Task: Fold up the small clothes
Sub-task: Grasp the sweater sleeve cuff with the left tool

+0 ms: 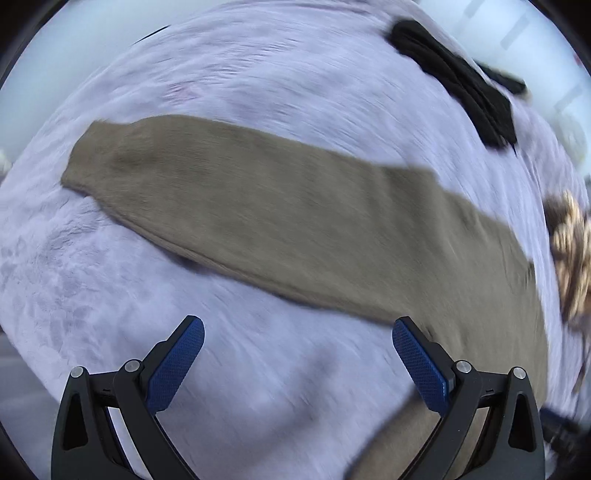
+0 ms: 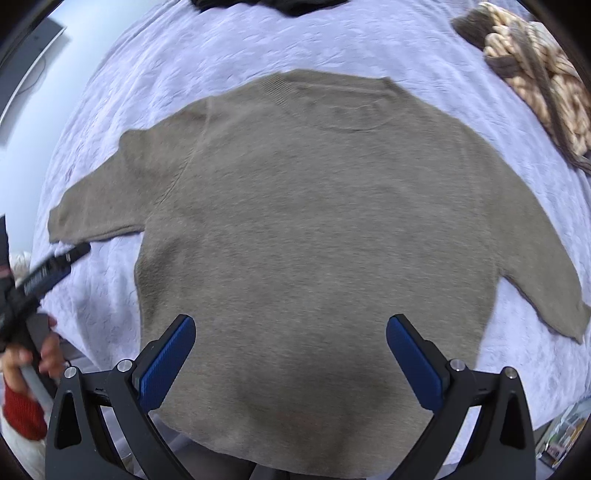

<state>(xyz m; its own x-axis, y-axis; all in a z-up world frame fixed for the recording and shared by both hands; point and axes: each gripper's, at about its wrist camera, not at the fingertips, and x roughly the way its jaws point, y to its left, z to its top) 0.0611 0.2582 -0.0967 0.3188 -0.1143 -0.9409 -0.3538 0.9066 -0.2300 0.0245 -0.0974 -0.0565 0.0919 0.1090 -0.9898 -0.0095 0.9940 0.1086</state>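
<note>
A taupe knit sweater (image 2: 314,229) lies flat on a lilac bedspread (image 2: 155,66), neck away from me, both sleeves spread out. My right gripper (image 2: 291,328) is open and empty, hovering above the sweater's lower body. In the left wrist view the sweater's left sleeve (image 1: 258,210) stretches across the bedspread (image 1: 258,85). My left gripper (image 1: 297,332) is open and empty, just short of the sleeve's near edge. It also shows in the right wrist view (image 2: 74,254), close to the cuff.
A black garment (image 1: 461,81) lies at the far side of the bed, and its edge shows in the right wrist view (image 2: 266,5). A chunky beige knit throw (image 2: 543,77) lies at the far right, also in the left wrist view (image 1: 572,254).
</note>
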